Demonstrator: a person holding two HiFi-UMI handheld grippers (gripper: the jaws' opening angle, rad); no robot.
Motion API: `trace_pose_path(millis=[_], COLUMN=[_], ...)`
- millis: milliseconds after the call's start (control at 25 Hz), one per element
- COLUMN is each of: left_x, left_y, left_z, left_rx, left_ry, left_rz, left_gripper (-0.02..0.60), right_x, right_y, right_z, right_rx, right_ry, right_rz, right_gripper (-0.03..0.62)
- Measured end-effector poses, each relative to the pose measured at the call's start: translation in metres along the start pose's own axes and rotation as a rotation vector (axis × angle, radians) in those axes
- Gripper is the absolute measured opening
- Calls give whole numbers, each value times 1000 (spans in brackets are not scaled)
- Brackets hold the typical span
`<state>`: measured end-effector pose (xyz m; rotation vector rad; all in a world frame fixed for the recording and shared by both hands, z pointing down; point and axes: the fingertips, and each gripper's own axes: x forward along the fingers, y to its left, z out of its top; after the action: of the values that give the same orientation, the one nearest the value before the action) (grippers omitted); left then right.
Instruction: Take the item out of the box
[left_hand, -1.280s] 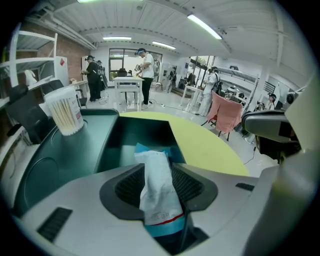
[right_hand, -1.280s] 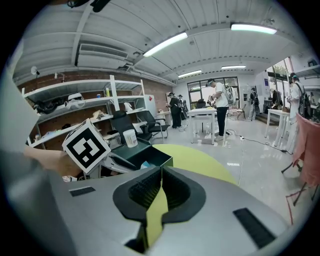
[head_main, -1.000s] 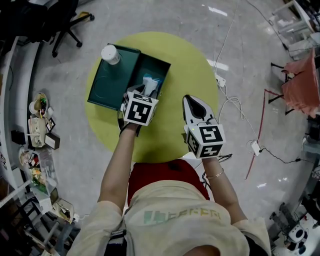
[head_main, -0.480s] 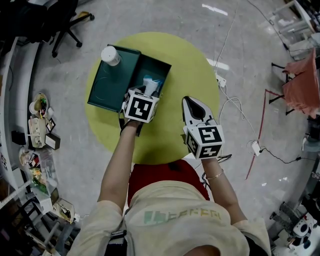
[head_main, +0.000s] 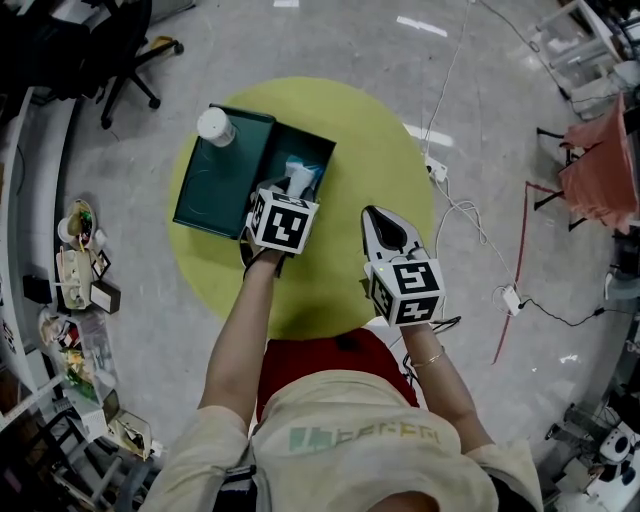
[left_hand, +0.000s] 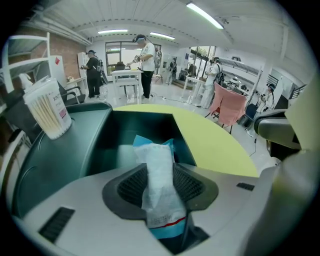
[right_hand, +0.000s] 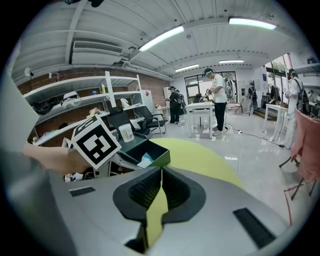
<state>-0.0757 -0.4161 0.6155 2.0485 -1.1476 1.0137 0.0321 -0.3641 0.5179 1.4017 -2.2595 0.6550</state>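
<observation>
A dark green box (head_main: 300, 133) lies open on the round yellow table (head_main: 380, 130), its lid (head_main: 210, 185) folded out to the left. A white and blue packet (head_main: 298, 178) stands in the box against the near wall. My left gripper (head_main: 292, 190) is at that wall, open, with the packet (left_hand: 157, 165) between its jaws and reaching past the tips. The ribbed pads (left_hand: 132, 182) lie close along both sides of the packet without visibly squeezing it. My right gripper (head_main: 376, 213) hovers over the table right of the box, shut and empty.
A clear jar of cotton swabs (head_main: 214, 126) stands on the lid's far corner, at the left in the left gripper view (left_hand: 47, 107). Office chairs, white tables, cables and people stand round the room. A shelf with small items (head_main: 75, 260) is at the left.
My left gripper has edged a little closer to the box, with the packet still between its jaws. The right gripper has hardly moved.
</observation>
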Motion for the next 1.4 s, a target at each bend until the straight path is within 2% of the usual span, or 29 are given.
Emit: trace_pose_path(millis=[400, 720, 920, 1400], left_x=[-26, -72, -104, -174], left_y=[5, -3, -7, -39], left_z=[31, 50, 65, 66], left_rx=[-8, -13, 17, -3], left_ry=[-176, -318, -395, -538], left_rz=[65, 78, 96, 125], left_gripper=[174, 175, 175, 175], right_x=[-14, -36, -49, -97], right_y=[0, 5, 9, 15], right_z=[2, 12, 23, 34], right_rx=[4, 1, -5, -27], right_ry=[-19, -68, -101, -183], right_rz=[-22, -28, -28, -11], right_gripper=[37, 37, 37, 37])
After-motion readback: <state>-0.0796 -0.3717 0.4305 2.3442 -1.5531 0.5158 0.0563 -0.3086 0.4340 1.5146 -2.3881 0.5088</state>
